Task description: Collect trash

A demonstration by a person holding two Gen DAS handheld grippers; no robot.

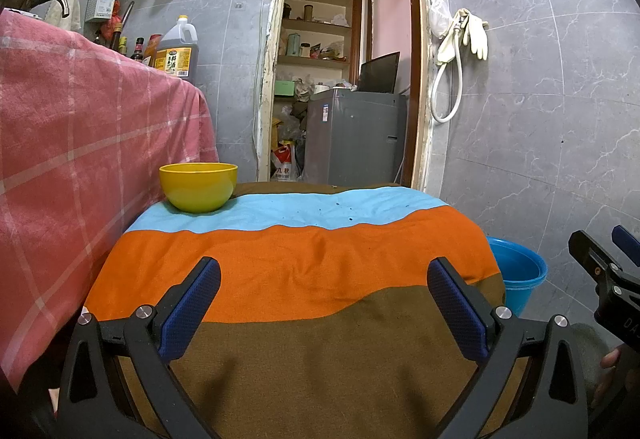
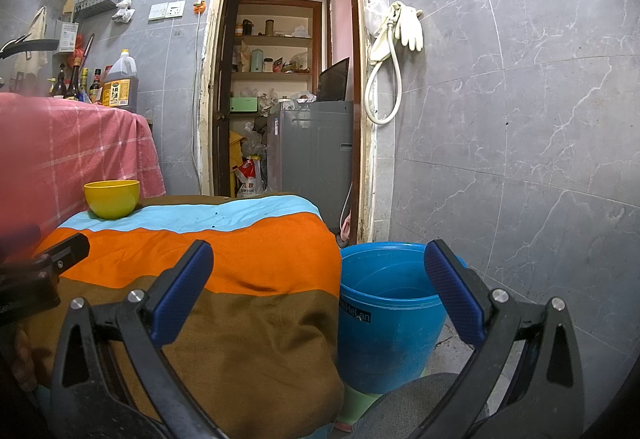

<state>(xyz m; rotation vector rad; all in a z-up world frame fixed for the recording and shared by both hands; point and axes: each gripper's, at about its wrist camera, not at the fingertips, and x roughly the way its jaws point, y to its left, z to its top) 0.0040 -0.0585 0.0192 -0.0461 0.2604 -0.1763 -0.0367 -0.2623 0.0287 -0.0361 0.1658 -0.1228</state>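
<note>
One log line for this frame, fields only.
left gripper: open, empty | right gripper: open, empty | bowl: on cloth | bucket: beside table

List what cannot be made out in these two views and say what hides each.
- Yellow bowl contents: both views, the rim hides the inside.
- Blue bucket bottom: right wrist view, hidden by its wall and a gripper finger; left wrist view, largely behind the striped cloth.
- Oil jug label: too small.

An upright yellow plastic bowl [image 1: 198, 187] sits far ahead-left of the left tongs, while a round, open blue plastic bucket [image 2: 390, 313] stands on the floor between the right tongs' tips.
</note>
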